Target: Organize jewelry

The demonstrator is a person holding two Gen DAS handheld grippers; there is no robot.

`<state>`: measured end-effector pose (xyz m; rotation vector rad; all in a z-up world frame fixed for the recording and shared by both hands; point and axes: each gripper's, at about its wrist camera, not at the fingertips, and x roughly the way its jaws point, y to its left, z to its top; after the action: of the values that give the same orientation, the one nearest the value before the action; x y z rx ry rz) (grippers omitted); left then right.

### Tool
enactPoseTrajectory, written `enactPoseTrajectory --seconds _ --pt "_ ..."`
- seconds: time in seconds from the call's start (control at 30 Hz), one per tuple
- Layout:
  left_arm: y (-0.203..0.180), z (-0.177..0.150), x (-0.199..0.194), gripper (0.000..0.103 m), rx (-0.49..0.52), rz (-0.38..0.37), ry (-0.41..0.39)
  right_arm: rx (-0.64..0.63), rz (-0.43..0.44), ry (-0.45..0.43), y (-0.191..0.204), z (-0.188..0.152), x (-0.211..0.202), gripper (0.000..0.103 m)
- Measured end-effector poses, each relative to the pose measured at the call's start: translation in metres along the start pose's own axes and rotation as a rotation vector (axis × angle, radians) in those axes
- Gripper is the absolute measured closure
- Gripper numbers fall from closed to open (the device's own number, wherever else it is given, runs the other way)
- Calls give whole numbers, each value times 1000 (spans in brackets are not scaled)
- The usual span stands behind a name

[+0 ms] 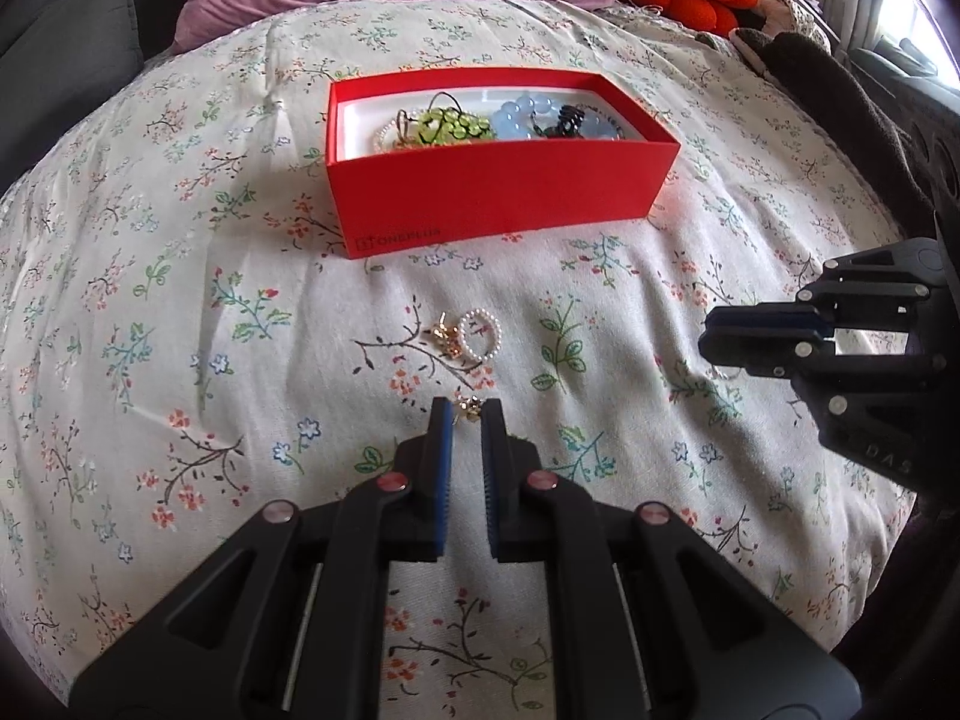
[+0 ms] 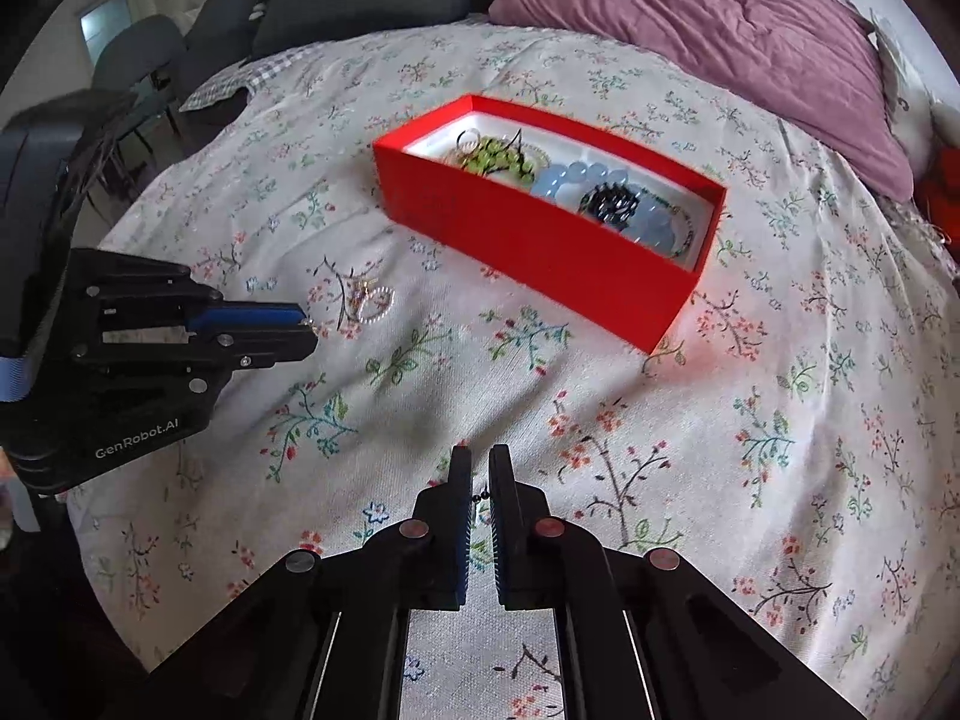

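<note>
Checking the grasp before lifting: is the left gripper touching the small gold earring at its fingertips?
Cannot tell. In the left wrist view the gold earring sits between the left gripper's tips, contact unclear.

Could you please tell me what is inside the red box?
Inside the red box: green beads, pale blue beads, a black bead piece and a pearl strand. Its near wall and the pile hide anything beneath.
</note>
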<state>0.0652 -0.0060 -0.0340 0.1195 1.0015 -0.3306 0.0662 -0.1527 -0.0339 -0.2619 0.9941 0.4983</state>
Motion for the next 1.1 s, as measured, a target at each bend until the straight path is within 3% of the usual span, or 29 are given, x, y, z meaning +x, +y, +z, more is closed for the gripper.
enactPoseTrajectory --seconds 0.27,0.97,1.1 --pt "1 10 -12 92 -18 -3 -23 36 13 -30 -8 8 -15 98" --pt "20 79 -25 92 -114 12 -128 165 -8 -143 -35 68 -29 97" --pt "22 81 -23 92 -145 -26 -120 195 23 -129 -39 68 -28 97"
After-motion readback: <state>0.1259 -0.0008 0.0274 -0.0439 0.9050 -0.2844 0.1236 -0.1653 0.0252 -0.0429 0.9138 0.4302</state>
